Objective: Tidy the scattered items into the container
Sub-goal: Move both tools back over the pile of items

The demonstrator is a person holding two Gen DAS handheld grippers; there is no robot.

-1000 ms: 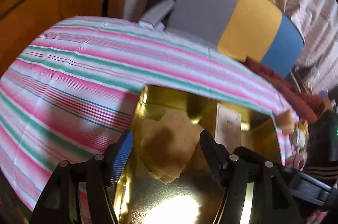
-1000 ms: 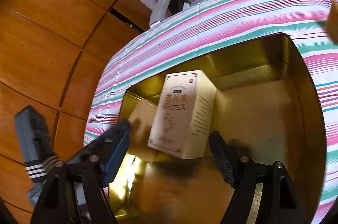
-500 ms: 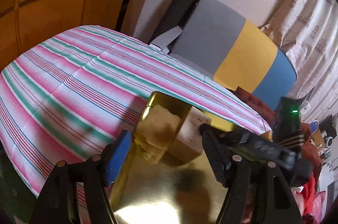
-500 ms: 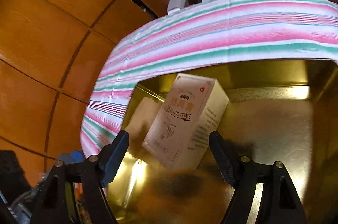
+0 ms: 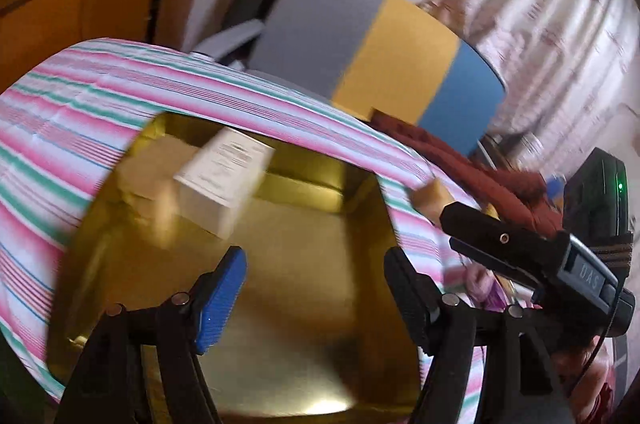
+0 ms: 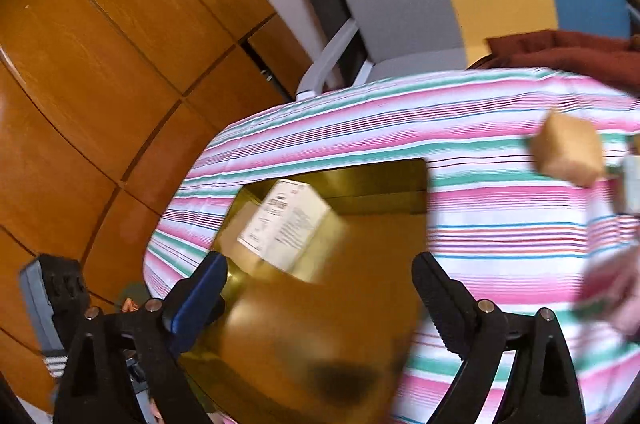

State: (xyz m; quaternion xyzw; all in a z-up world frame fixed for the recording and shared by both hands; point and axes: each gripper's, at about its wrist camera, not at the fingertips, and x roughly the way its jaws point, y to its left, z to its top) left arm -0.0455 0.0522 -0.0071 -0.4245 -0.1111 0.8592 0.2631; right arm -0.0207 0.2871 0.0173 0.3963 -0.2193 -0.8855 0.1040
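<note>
A gold tin (image 5: 312, 183) sits on the striped cloth. A white box (image 5: 224, 179) leans inside it at the far left, on a tan flat piece (image 5: 148, 167). My left gripper (image 5: 316, 300) hovers over the tin's near part, jaws opening, nothing between them. In the right wrist view the white box (image 6: 288, 224) lies in the tin (image 6: 380, 183), ahead of my right gripper (image 6: 320, 300). Its jaws are opening wide and hold nothing. A tan block (image 6: 568, 151) rests on the cloth right of the tin. The right gripper's body (image 5: 520, 256) shows beside the tin.
The pink, green and white cloth (image 6: 500, 224) covers the table. Blurred small items (image 6: 612, 288) lie at its right edge. Behind stand a grey, yellow and blue chair back (image 5: 380, 63), a red garment (image 5: 460, 159) and wooden panels (image 6: 100, 63).
Both grippers have drawn back from the tin, so more of it shows. The right gripper rose and its jaws spread wider. The white box stays leaning in the tin.
</note>
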